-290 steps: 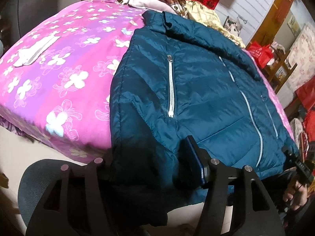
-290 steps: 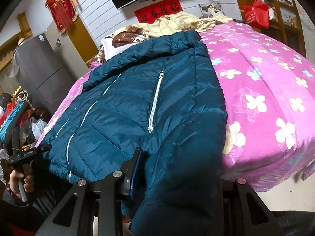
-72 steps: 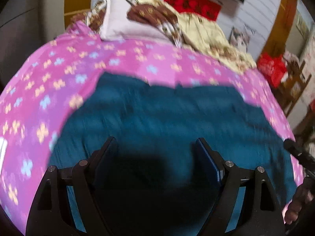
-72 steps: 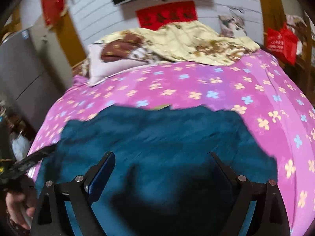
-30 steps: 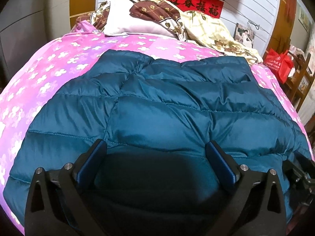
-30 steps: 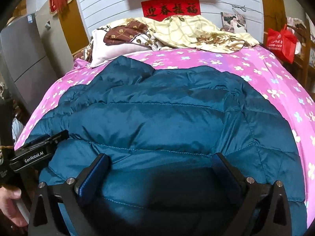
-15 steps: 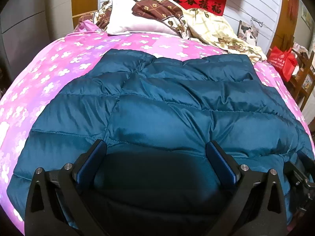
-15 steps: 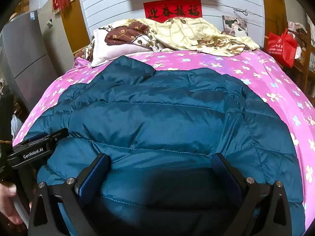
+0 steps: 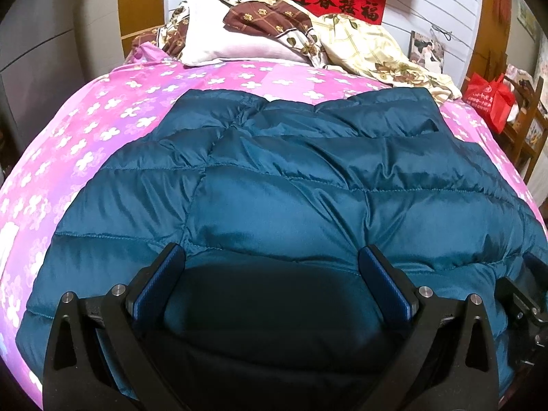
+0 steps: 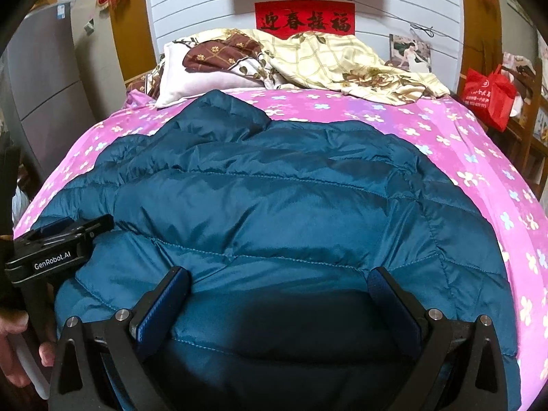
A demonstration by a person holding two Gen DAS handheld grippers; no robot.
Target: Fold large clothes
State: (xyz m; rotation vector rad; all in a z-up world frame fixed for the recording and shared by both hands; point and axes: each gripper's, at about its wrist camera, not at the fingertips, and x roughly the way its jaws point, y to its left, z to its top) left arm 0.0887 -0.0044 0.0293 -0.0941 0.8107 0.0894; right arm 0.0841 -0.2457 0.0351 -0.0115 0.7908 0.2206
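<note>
A teal quilted down jacket (image 9: 291, 185) lies spread back-side up across the pink flowered bed (image 9: 85, 144); its front and zips are hidden underneath. My left gripper (image 9: 270, 260) hovers over the jacket's near edge, open, with nothing between its blue-padded fingers (image 9: 159, 281). In the right wrist view the same jacket (image 10: 274, 198) fills the middle, and my right gripper (image 10: 279, 281) stands open above its near hem. The left gripper (image 10: 61, 239) also shows there at the left edge, held by a hand (image 10: 13, 349).
A pale pillow (image 9: 233, 44) and a crumpled yellow-brown quilt (image 10: 342, 61) lie at the bed's head under a red banner (image 10: 304, 20). A red bag (image 10: 489, 96) stands on wooden shelves at the right. Grey cabinets (image 10: 41, 85) stand on the left.
The jacket, earlier front-up with zips showing and held by both grippers, now lies back-up on the bed. Both grippers have let go and drawn back slightly in the last second.
</note>
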